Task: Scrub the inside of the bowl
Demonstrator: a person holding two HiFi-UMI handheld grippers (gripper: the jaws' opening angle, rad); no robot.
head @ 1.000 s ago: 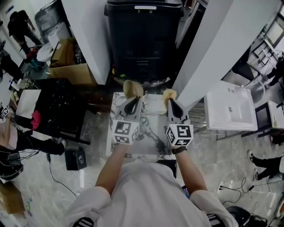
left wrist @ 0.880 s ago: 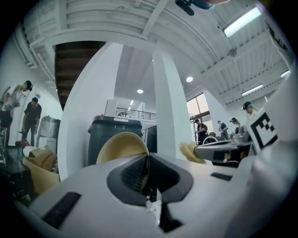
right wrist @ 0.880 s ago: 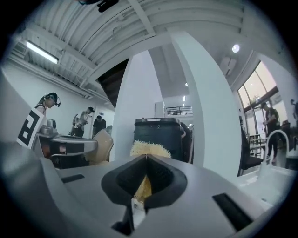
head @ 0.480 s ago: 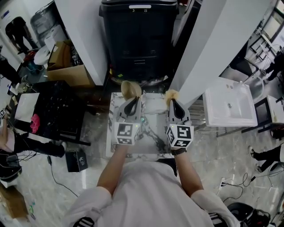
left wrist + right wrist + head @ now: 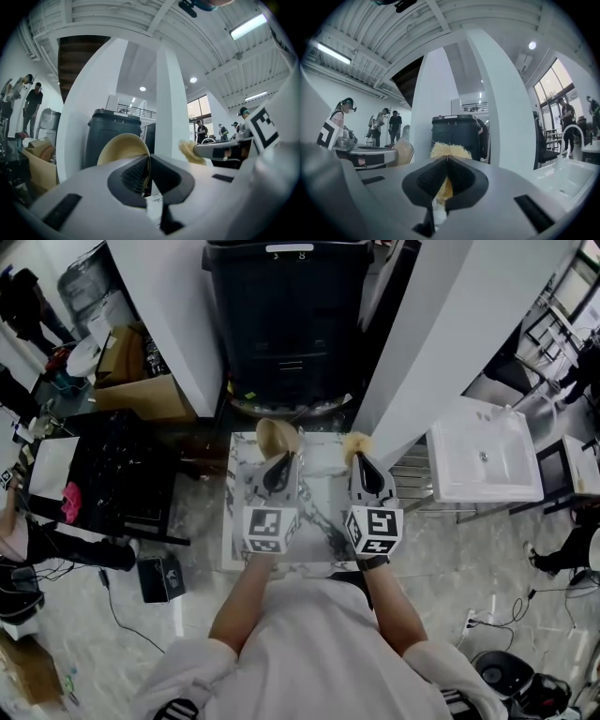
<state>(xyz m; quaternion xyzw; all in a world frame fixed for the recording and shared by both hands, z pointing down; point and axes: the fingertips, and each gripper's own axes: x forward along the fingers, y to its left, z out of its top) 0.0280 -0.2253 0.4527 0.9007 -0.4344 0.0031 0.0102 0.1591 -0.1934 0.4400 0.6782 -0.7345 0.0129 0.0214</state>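
A cream bowl (image 5: 277, 435) is held by its rim in my left gripper (image 5: 281, 458), lifted above the small marble table (image 5: 319, 521). In the left gripper view the bowl (image 5: 123, 146) stands on edge past the jaws, which are shut on its rim. My right gripper (image 5: 357, 458) is shut on a yellowish scrubber (image 5: 356, 442), held level with the bowl and a hand's width to its right. From the right gripper view the scrubber's fuzzy tuft (image 5: 450, 151) pokes up past the closed jaws, and the bowl (image 5: 402, 151) shows off to the left.
A black bin (image 5: 291, 324) stands just beyond the table between two white pillars (image 5: 441, 343). A white sink (image 5: 483, 465) sits to the right. A dark rack (image 5: 122, 474) and a cardboard box (image 5: 141, 381) are on the left. People stand around the edges.
Both grippers with bowl and scrubber have stayed side by side; they sit slightly nearer the person in view as the head camera shifted. The grips are unchanged.
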